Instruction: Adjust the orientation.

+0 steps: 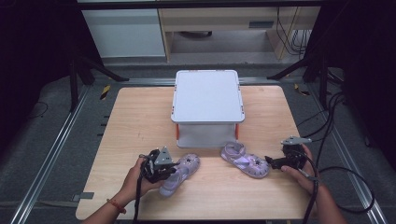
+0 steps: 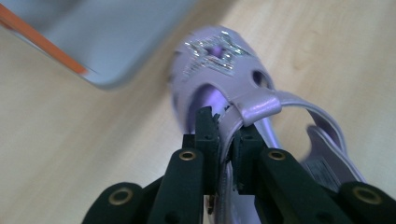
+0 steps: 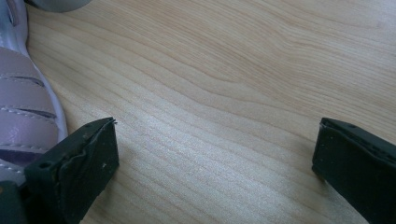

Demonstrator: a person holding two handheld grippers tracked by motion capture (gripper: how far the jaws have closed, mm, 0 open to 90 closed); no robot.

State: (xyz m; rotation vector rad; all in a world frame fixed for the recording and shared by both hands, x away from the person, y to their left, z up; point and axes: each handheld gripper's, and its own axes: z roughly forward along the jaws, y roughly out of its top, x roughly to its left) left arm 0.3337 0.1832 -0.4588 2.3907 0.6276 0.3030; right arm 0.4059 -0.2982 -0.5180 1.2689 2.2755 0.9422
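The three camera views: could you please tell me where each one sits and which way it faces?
High view: above the person's side, looking forward and down on the table; both forearms, left gripper and right gripper show.
Left gripper view: on the left gripper, looking along its jaws shut on the left sandal.
Right gripper view: on the right gripper, jaws apart over bare wood, right sandal at the edge.
All share table and sandals.

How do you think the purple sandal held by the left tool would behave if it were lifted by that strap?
The left sandal probably dangles and swings, since the left tool pinches only its thin strap. It looks small and open-cut, so likely light. The strap seems soft and may flex or slip.
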